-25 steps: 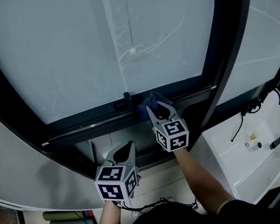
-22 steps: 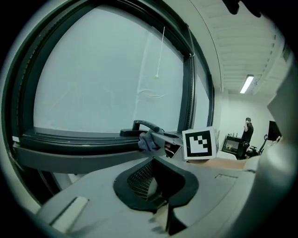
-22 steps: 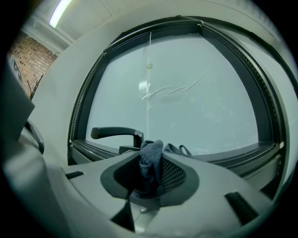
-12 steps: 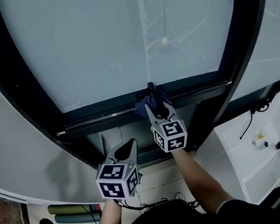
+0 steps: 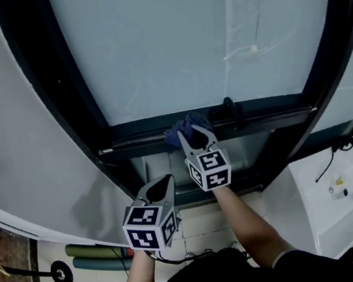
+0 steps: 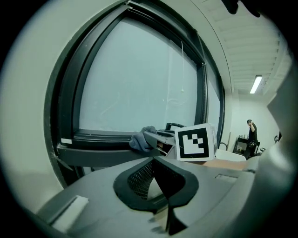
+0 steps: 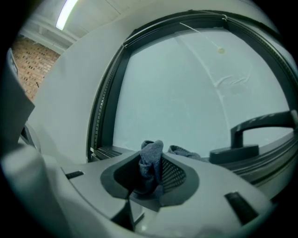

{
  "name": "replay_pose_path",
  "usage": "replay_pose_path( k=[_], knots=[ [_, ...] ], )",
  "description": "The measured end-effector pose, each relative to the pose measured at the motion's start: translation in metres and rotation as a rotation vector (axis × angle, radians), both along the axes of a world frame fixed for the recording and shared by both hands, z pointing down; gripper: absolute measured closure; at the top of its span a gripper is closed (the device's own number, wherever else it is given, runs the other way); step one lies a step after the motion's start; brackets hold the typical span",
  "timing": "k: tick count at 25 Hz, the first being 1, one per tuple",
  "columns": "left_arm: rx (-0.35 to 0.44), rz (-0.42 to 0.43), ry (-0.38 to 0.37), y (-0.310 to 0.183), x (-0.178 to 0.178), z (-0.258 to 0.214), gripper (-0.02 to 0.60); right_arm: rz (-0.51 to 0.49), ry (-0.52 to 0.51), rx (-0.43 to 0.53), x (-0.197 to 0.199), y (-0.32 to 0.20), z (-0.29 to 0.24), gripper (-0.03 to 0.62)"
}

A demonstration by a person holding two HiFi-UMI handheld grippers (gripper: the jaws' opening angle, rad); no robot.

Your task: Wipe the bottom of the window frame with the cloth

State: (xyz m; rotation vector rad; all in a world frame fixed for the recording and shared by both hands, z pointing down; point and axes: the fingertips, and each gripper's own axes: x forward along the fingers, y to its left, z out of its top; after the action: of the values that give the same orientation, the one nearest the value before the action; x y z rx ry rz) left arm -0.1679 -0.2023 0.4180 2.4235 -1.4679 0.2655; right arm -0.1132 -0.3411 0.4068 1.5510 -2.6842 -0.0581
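Observation:
A crumpled blue-grey cloth (image 5: 185, 128) rests on the dark bottom rail of the window frame (image 5: 137, 135), left of the black window handle (image 5: 230, 111). My right gripper (image 5: 193, 137) is shut on the cloth and presses it to the rail. In the right gripper view the cloth (image 7: 152, 149) bunches between the jaws of the right gripper (image 7: 149, 163), with the handle (image 7: 260, 124) off to the right. My left gripper (image 5: 162, 185) hangs lower, below the sill, shut with nothing in it. The left gripper view shows the cloth (image 6: 142, 138) and the bottom rail (image 6: 95, 138) beyond the left gripper (image 6: 153, 161).
A white unit (image 5: 346, 200) with a cable and small items stands at lower right. Green rolls (image 5: 95, 259) and a black round-based stand (image 5: 60, 274) lie on the floor at lower left. A white wall (image 5: 4, 130) borders the window's left. A person (image 6: 252, 128) stands far off.
The right gripper has slid the cloth leftward along the bottom rail, from right of the handle to left of it. The head view has panned left. The left gripper has stayed low.

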Motion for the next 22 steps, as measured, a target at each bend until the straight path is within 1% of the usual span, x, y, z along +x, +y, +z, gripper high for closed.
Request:
replay_pose_path(
  k=[3,7,12,17,20,22],
  knots=[
    [0.006,-0.062,-0.005,0.008,-0.033,-0.001,0.575,-0.054,0.02,-0.006,-0.045,0.002,0.001,0.481],
    [0.016,-0.157,-0.009,0.022,-0.08,-0.003,0.575,-0.103,0.054,-0.022,-0.1,0.005,0.004,0.48],
    [0.024,-0.23,-0.001,0.04,-0.115,-0.005,0.575,-0.156,0.089,-0.052,-0.156,0.001,0.006,0.48],
    [0.022,-0.283,0.017,0.049,-0.133,-0.003,0.575,-0.192,0.12,-0.083,-0.192,-0.002,0.007,0.48],
    [0.018,-0.292,0.026,0.048,-0.131,-0.001,0.575,-0.217,0.119,-0.096,-0.199,-0.005,0.006,0.48],
    [0.022,-0.279,0.027,0.044,-0.122,-0.002,0.575,-0.252,0.089,-0.102,-0.195,-0.002,-0.001,0.48]
  ],
)
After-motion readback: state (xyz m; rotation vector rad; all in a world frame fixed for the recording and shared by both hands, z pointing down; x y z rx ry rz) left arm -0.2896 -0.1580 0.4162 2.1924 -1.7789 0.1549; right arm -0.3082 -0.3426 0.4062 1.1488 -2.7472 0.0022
